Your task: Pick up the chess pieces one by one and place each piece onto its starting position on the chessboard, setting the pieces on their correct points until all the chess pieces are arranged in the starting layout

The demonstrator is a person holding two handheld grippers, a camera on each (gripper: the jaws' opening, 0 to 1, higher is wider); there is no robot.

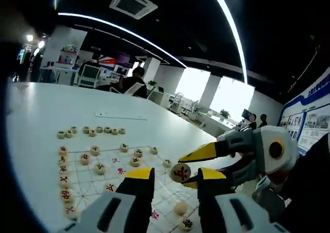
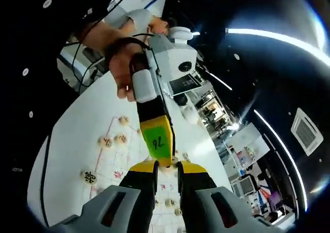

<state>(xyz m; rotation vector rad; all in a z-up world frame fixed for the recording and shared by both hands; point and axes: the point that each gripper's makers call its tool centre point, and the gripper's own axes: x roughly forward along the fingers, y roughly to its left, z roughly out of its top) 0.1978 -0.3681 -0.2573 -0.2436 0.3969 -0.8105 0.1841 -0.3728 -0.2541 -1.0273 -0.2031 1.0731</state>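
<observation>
Right gripper [image 1: 192, 172] clamps chess piece [image 1: 180, 172], face twd left cam.

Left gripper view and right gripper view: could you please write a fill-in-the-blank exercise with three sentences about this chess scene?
1. The right gripper holds a chess piece bearing a ____ character.
2. The chessboard lies on a ____ table.
3. The green sticker on the left gripper reads ____.

Missing words: red; white; 76
</observation>
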